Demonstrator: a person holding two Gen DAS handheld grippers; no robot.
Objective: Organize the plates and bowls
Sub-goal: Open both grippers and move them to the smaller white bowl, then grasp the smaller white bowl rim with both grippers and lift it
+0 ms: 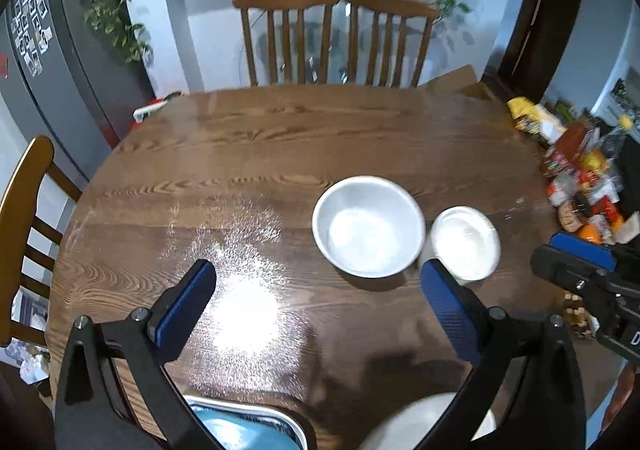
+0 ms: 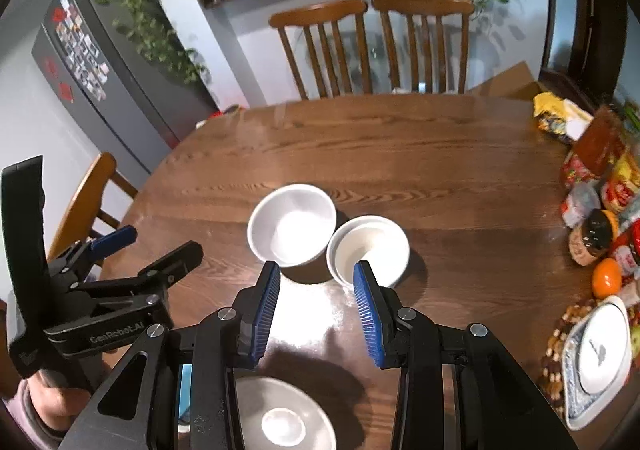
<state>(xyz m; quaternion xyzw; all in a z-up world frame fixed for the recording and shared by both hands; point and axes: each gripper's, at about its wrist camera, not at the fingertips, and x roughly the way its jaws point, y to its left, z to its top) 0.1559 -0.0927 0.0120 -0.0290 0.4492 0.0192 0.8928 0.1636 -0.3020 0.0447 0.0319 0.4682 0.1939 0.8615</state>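
Right gripper (image 2: 316, 306) gapes empty; its fingers hide the plate's (image 2: 280, 422) rim.

Two white bowls (image 2: 292, 224) (image 2: 368, 248) side by side on wooden table (image 2: 440, 170)

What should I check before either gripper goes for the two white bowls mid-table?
1. Left gripper open, nothing between its pads: ok.
2. Right gripper open and empty: ok.
3. Larger white bowl upright, looks empty: ok.
4. Smaller white bowl: single or nested pair, cannot tell.
5. Gap between the two bowls for a finger: not ok, rims nearly touch.
6. Table beyond the bowls free: ok.
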